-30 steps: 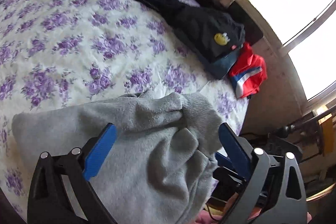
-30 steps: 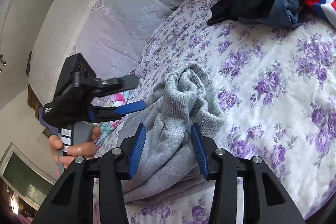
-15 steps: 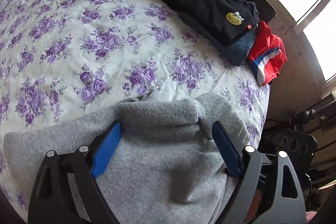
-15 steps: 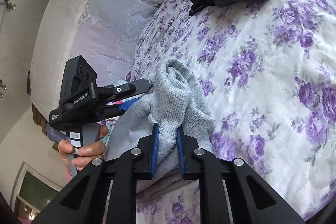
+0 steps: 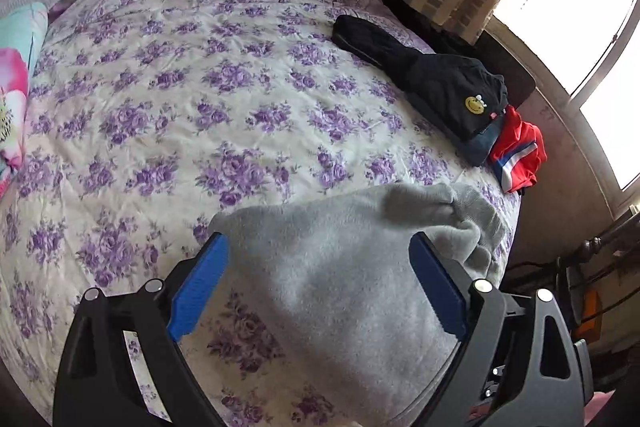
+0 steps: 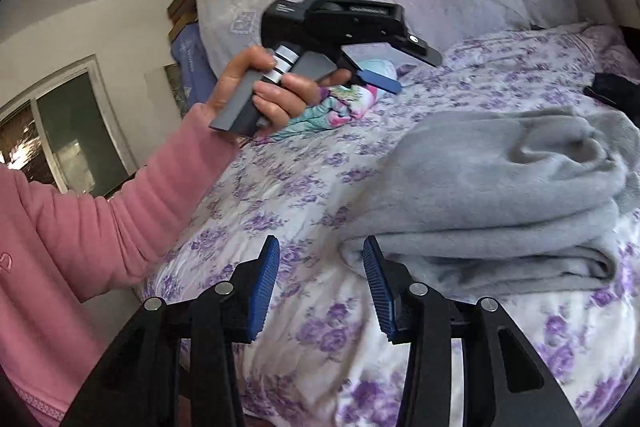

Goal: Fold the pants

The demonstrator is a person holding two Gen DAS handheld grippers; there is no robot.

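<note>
The folded grey pants point(image 5: 344, 267) lie on the bed point(image 5: 192, 99), cuffs toward the window side. My left tongs point(image 5: 318, 291) hover spread above them; my right tongs point(image 6: 320, 283) hang released beside them.

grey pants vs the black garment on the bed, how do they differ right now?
The grey pants lie folded in layers at the bed's near edge; the black garment lies stretched out by the window side. The grey pants are plain; the black garment has a yellow smiley patch and lies over blue and red clothes. Both rest on the floral bedspread, untouched by either claw.
</note>
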